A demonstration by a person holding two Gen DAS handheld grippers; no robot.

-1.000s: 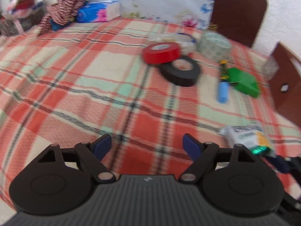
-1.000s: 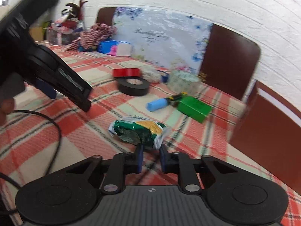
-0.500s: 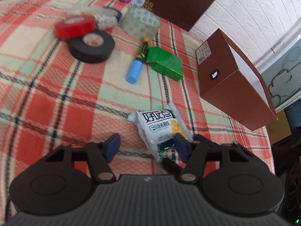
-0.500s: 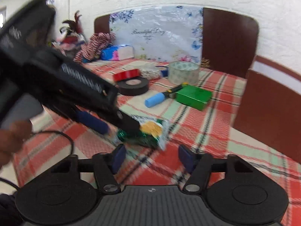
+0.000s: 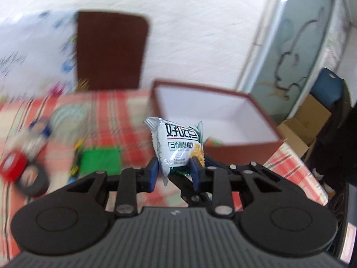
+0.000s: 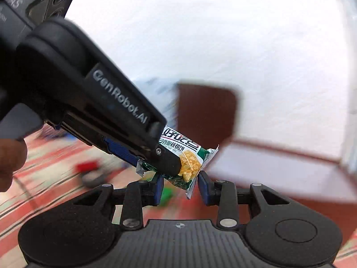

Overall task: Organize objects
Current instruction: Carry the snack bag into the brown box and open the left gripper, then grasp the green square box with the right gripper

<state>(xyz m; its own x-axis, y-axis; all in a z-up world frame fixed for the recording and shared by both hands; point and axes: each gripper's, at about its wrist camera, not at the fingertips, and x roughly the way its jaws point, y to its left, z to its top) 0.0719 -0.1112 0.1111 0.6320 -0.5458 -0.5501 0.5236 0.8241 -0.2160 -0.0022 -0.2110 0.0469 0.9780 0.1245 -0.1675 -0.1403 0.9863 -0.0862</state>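
A: Left gripper (image 5: 174, 172) has its blue pads (image 5: 153, 172) clamped on the lower end of the snack packet (image 5: 178, 141), packet standing upright above the fingers, clear of the tablecloth (image 5: 107, 111).

B: And from the right wrist view, the right gripper (image 6: 179, 186) sits right beneath that same packet (image 6: 189, 163). Jaws closing, the packet's crimped lower edge hanging between them, but I can't see the pads pressing on it.

A: Agreed, daylight on both sides there. The left gripper's black body (image 6: 89, 102) crosses that view from the upper left, with a fingertip of the person's hand (image 6: 10, 163) at the left edge.

B: Beyond the packet, the brown box (image 5: 243, 149), white inside, stands just behind and to the right.

A: Left of it, blurred: a green box (image 5: 100, 159), red tape roll (image 5: 13, 164), black tape roll (image 5: 33, 183) on the plaid cloth.
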